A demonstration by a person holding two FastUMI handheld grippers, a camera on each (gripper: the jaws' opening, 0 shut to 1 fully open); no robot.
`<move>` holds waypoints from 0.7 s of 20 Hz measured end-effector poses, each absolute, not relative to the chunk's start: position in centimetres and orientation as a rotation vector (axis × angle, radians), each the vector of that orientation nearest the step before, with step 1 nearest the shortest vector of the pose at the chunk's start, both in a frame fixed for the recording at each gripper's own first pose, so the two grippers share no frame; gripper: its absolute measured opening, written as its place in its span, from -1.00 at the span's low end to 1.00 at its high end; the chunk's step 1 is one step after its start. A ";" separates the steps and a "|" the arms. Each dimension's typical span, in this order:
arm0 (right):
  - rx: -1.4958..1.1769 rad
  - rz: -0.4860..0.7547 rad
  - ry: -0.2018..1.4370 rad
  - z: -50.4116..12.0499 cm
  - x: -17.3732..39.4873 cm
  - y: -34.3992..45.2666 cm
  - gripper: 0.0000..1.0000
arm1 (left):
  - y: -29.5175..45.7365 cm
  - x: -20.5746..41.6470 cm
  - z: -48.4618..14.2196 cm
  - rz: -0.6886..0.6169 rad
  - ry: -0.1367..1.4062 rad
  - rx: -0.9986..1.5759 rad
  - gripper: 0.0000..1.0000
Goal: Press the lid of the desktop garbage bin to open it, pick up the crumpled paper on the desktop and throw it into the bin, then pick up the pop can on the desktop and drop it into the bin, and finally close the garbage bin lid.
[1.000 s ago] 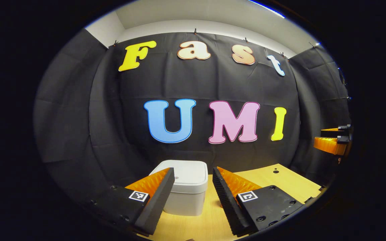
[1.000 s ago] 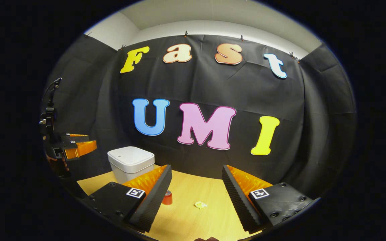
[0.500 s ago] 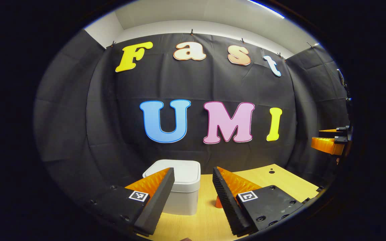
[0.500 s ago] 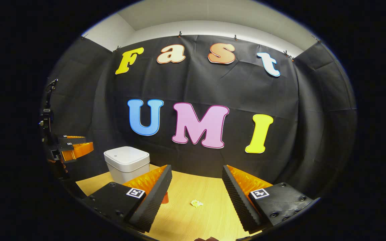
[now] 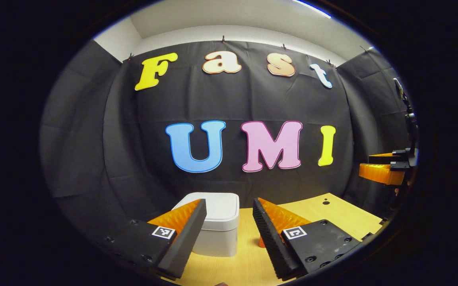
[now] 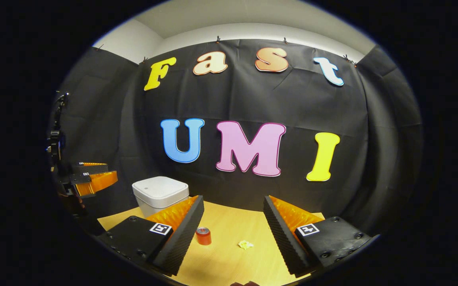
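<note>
In the left gripper view I see my left gripper [image 5: 226,232] with its fingers spread wide and nothing between them; neither pad touches anything. The white garbage bin [image 5: 218,228] stands on the wooden desktop [image 5: 332,216] just beyond the fingertips, partly behind the left finger and reaching into the gap, with its lid [image 5: 223,206] down flat. A sliver of the pop can [image 5: 261,241] peeks out from behind the right finger, to the right of the bin. Far off at the right edge I can make out the right gripper [image 5: 384,169], held above the desktop. In the right gripper view my right gripper [image 6: 233,230] is likewise wide open and empty, hovering above the desktop [image 6: 229,258]. The pop can [image 6: 203,236] stands upright just beside the inner edge of the left finger, and the crumpled paper [image 6: 245,244] lies in the gap between the two fingers, a little to the can's right and apart from it. The garbage bin [image 6: 160,195] sits farther back on the left, lid [image 6: 160,186] closed, and the left gripper [image 6: 90,178] hangs at the left edge, near the bin; I cannot tell from here how wide it is.
</note>
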State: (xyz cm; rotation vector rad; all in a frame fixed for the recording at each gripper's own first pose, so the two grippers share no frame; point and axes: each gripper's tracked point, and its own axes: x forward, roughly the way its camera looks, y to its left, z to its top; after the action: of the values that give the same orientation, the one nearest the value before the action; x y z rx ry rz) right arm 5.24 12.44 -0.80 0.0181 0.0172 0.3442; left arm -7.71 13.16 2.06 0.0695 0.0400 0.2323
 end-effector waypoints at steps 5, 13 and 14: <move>0.000 0.352 0.030 -1.4 8.3 13.0 0.95 | 12.7 -7.1 1.8 0.249 0.055 0.036 0.67; -0.003 0.383 -0.001 -0.3 11.2 14.8 0.95 | 15.3 -8.4 1.8 0.360 0.055 -0.040 0.71; -0.002 0.391 0.005 -0.5 11.4 15.3 0.95 | 15.5 -8.5 1.7 0.365 0.053 -0.029 0.72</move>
State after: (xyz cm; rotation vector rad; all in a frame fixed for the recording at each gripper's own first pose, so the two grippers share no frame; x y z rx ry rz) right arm 11.40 15.27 -0.54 -0.0019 0.0051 0.3908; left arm -8.46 15.54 1.74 -0.0294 0.0525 0.3649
